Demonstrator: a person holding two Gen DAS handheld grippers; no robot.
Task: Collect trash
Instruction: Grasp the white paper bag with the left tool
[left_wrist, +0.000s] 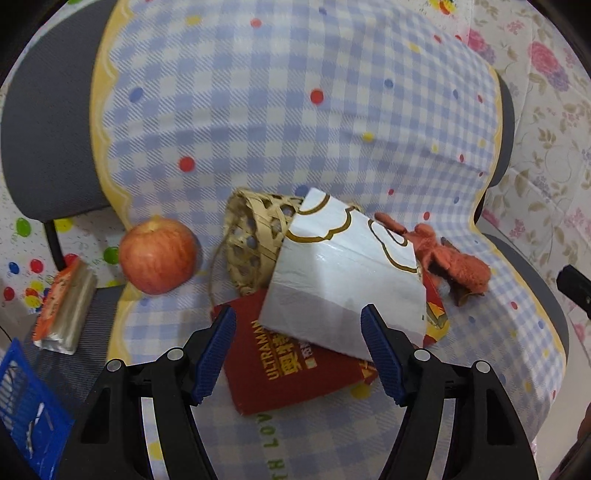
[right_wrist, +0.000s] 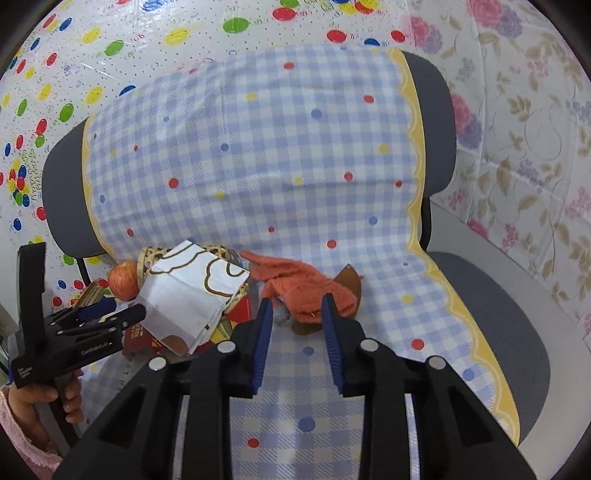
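- While both grippers hang over the chair (right_wrist: 480, 295), I read the left gripper (left_wrist: 299, 325) as wide apart, its fingers straddling the near edge of the white bag (left_wrist: 343, 280) without pressing it.
- On my right gripper (right_wrist: 295, 306) the fingers stand partly apart, either side of the orange cloth (right_wrist: 306, 288); I cannot see the pads biting it, so I count nothing as held.
- As for the trash, it sits in one heap on the checked cover (right_wrist: 258, 166) of the seat: white bag on top, red packet (left_wrist: 288, 369) under it, orange cloth just beside.
- Risks I see:
  - closing left here may catch the red packet together with the bag, or crush the bag flat;
  - dragging the bag could nudge the basket (left_wrist: 255, 243) it leans on, and the apple (left_wrist: 159, 254) near the seat edge could roll off;
  - the soft cloth may slip from a shallow pinch, or the cover may bunch up between the fingers.
- Count: one bag, one red packet, one orange cloth, one basket, one apple, one wrapped pack (left_wrist: 66, 310) off to the side, one blue crate (left_wrist: 26, 413).
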